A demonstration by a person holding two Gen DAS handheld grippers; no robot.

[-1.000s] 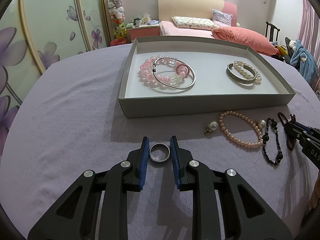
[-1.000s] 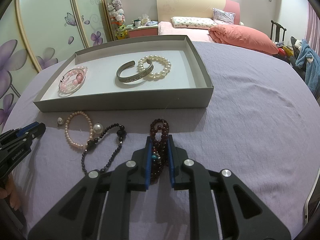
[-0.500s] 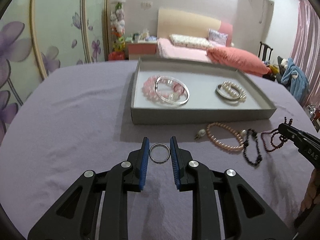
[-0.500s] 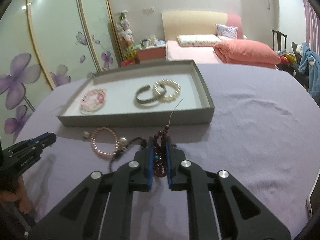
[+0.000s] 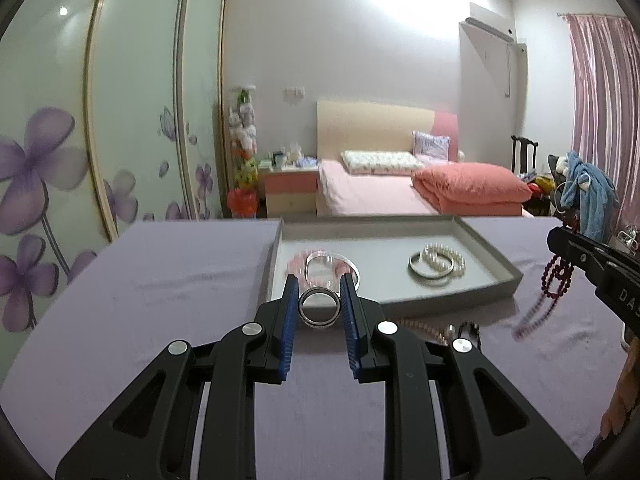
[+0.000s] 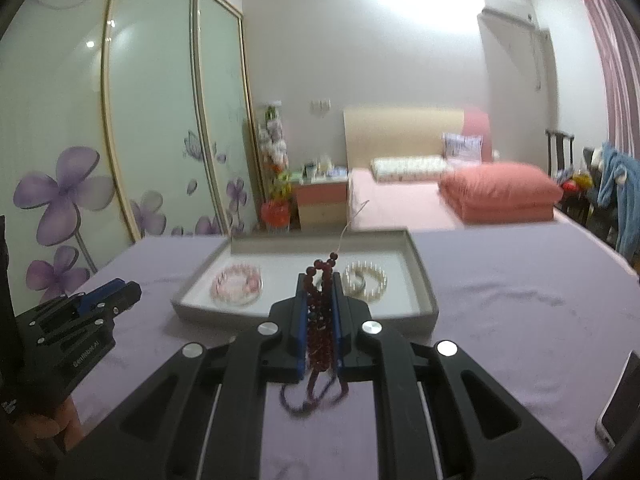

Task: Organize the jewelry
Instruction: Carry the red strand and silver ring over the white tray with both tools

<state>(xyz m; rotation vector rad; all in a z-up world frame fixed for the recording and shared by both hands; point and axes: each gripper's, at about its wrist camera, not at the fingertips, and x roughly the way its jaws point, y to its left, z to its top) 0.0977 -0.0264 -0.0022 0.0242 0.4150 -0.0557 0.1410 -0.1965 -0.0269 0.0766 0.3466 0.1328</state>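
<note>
Right now my left tongs (image 5: 319, 308) are clenched on a silver ring (image 5: 319, 308), held flat between the blue pads and clear of the lilac surface (image 5: 160, 300); my right tongs (image 6: 320, 312) are clenched on a dark red bead bracelet (image 6: 319, 328), whose loops dangle below the pads. To do this carry well, I judge I should keep both grips firm and level, bring each piece over the near wall of the grey tray (image 5: 496, 256), and lower it onto a bare patch of the white floor before letting go, so the ring does not roll and the beads do not catch the rim. Beyond the left tongs, a pink pearl strand (image 5: 424, 330) on the surface is mostly hidden behind my fingers. Farther in, the tray holds a pink bead bracelet (image 6: 238, 280) under a clear bangle, which motion blur smears, and a white pearl bracelet (image 5: 444, 258) on a silver cuff. A thin thread rising from the red beads is hard to follow
</note>
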